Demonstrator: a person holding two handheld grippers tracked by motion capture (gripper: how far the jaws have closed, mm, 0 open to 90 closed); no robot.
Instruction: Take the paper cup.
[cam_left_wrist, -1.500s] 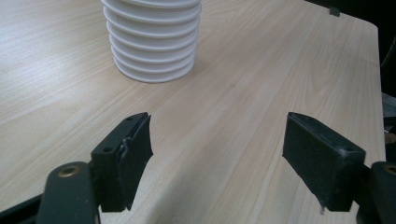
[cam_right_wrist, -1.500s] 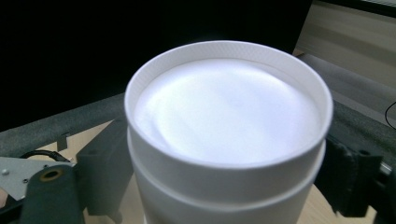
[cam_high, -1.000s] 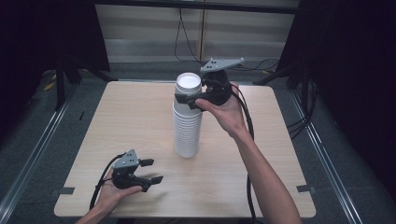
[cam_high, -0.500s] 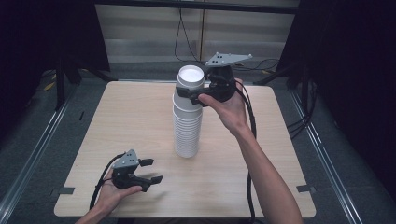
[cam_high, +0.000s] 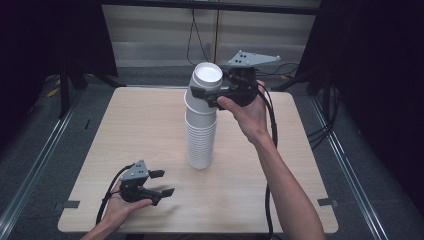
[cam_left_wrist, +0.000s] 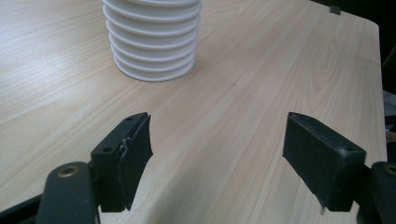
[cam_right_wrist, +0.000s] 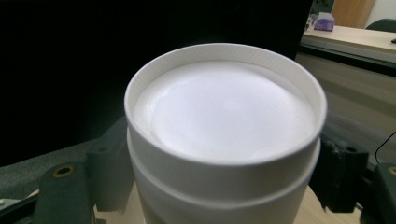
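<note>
My left tongs lie low in my left hand, just over the near left part of the table. Their jaws stand apart with nothing between them – in the left gripper view there is bare wood in the gap. The stack of cups stands on the table ahead of these tongs and a little to the left of their line, well clear of both jaw tips. The cups look to be set mouth down, the lowest rim on the wood.

From the high view the stack rises between my two hands, near the middle of the table, and its upper part leans a little toward my right tongs.

My right tongs are held up at the head of the stack by my right hand, and they are closed on the top cup. In the right gripper view one jaw sits at each side of the cup's wall and the top cup stands straight up between them, its flat white end and raised rim facing the camera. A second rim shows just under it – I cannot tell whether the pads press on that lower cup too, since the cup hides where they meet the wall.
</note>
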